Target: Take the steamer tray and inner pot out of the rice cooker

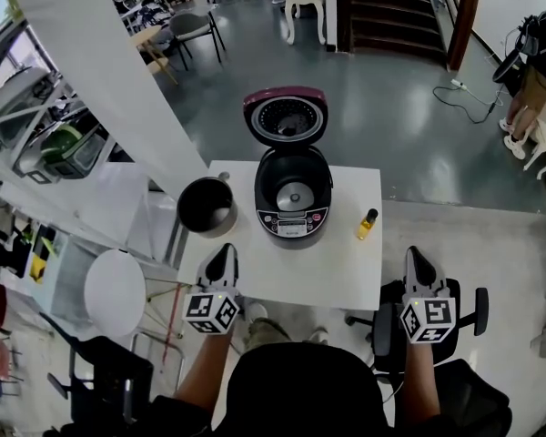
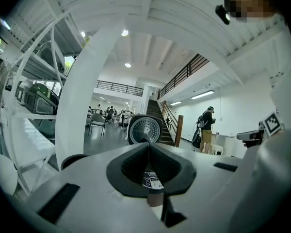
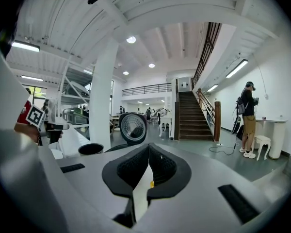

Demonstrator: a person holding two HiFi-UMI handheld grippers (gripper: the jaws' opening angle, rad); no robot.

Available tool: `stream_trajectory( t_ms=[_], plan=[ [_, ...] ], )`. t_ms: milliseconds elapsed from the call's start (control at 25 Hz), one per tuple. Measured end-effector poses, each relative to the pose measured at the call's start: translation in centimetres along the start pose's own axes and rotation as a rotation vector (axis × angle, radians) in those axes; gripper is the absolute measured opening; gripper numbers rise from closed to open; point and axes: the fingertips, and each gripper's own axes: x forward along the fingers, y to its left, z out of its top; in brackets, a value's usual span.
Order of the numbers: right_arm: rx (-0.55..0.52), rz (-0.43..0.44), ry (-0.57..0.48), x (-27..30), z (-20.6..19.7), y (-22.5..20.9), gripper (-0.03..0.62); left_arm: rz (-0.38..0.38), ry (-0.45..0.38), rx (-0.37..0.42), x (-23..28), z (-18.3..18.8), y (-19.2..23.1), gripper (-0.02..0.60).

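One rice cooker (image 1: 293,220); one pot (image 1: 206,209); one bottle (image 1: 368,223)

The round black rice cooker (image 1: 292,222) stands upright near the far edge of the white table (image 1: 346,271). Its maroon-rimmed lid (image 1: 286,116) is swung fully open (the silver heating plate (image 1: 294,195) shows at the bottom). The dark, round metal inner pot (image 1: 207,208) sits upright just beside it on the left, at the table's corner.
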Motion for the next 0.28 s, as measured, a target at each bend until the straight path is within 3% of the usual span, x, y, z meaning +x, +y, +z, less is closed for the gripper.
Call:
stream_trajectory(
  t_ms=[280],
  plan=[
    [0.03,-0.018,-0.025,-0.62,-0.1,-0.7,0.0,0.029,0.003,0.033,-0.43,-0.4,0.83,0.008]
  ],
)
